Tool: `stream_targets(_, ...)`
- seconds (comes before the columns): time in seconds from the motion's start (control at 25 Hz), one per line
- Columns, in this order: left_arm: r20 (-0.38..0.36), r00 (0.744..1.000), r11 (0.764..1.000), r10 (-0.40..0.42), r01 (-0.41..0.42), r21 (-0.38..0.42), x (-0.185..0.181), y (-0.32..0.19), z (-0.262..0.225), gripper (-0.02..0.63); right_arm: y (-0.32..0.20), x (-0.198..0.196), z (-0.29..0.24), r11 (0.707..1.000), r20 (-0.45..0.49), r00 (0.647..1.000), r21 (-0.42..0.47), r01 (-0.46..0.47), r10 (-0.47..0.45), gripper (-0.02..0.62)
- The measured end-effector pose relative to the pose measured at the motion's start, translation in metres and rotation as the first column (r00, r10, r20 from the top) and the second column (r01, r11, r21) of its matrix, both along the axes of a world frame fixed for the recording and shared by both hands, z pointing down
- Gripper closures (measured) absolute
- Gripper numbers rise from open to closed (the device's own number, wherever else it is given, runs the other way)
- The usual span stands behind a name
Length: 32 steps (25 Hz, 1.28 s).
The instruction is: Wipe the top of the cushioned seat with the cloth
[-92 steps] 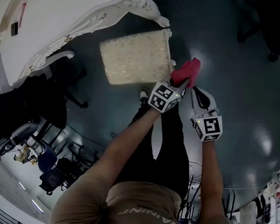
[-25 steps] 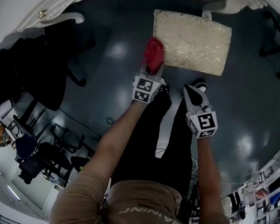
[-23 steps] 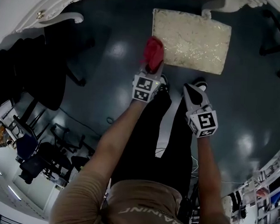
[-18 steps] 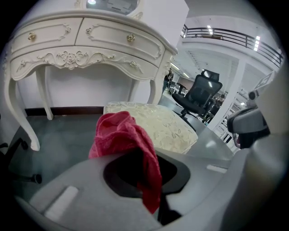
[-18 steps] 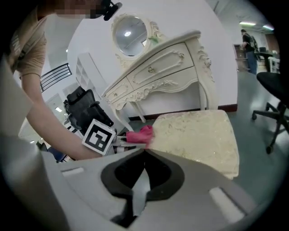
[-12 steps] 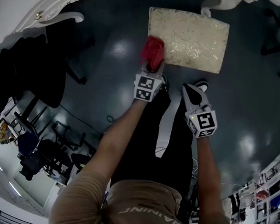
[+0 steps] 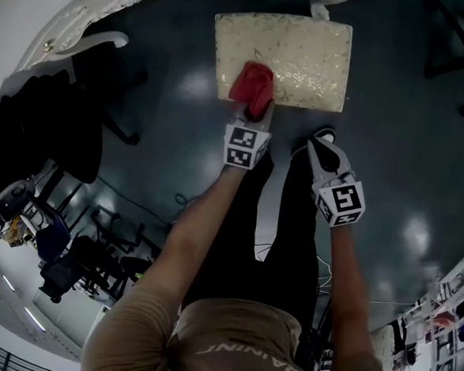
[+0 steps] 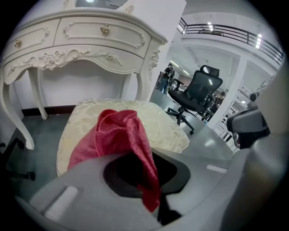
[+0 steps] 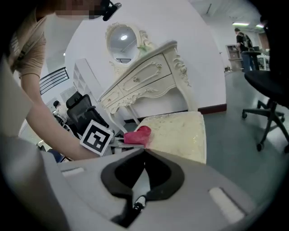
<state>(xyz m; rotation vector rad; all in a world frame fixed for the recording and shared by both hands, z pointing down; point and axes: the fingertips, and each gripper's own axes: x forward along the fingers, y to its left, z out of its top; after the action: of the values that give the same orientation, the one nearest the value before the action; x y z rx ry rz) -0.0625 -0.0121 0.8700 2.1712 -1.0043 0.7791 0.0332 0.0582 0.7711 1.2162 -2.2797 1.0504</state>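
While left tool (image 7: 251, 117) grips cloth (image 7: 251, 84) over cushioned seat (image 7: 309, 50), right tool (image 7: 323, 146) clenched empty, shirt lettering (image 7: 234, 352) partial

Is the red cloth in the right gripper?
No, the left gripper pinches the red cloth, while the right gripper has its fingers together on nothing.

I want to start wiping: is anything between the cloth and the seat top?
Nothing visible does. The cloth, held in the left tool, hangs over the near edge of the seat; nothing else shows on top.

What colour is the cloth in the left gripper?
Red, slightly pinkish; the cloth shows best in the left gripper view.
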Motion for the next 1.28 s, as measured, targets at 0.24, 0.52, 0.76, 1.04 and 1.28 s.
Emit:
stream_targets(0.24, 0.018, 0.999, 1.000, 0.028, -0.028, -0.001, 0.043, 0.007, 0.003, 0.568, 0.014, 0.049, 0.004, 0.999, -0.012, 0.999, -0.009, -0.049, 0.049, 0.594)
stream_targets(0.52, 0.042, 0.997, 0.998, 0.064, -0.064, -0.015, 0.102, 0.019, 0.005, 0.568, 0.028, 0.096, 0.004, 0.997, -0.004, 0.997, -0.005, -0.075, 0.075, 0.594)
stream_targets(0.76, 0.042, 0.994, 0.995, 0.097, -0.097, 0.000, 0.153, 0.026, 0.007, 0.568, 0.042, 0.140, 0.009, 0.992, -0.001, 0.992, -0.015, -0.123, 0.123, 0.594)
stream_targets(1.04, 0.048, 0.987, 0.988, 0.154, -0.153, -0.012, 0.202, 0.031, 0.007, 0.568, 0.052, 0.182, 0.016, 0.987, -0.005, 0.987, -0.024, -0.160, 0.160, 0.594)
stream_targets(1.28, 0.057, 0.976, 0.978, 0.208, -0.206, -0.037, 0.235, 0.036, 0.016, 0.568, 0.045, 0.204, 0.023, 0.985, 0.005, 0.986, -0.024, -0.169, 0.169, 0.594)
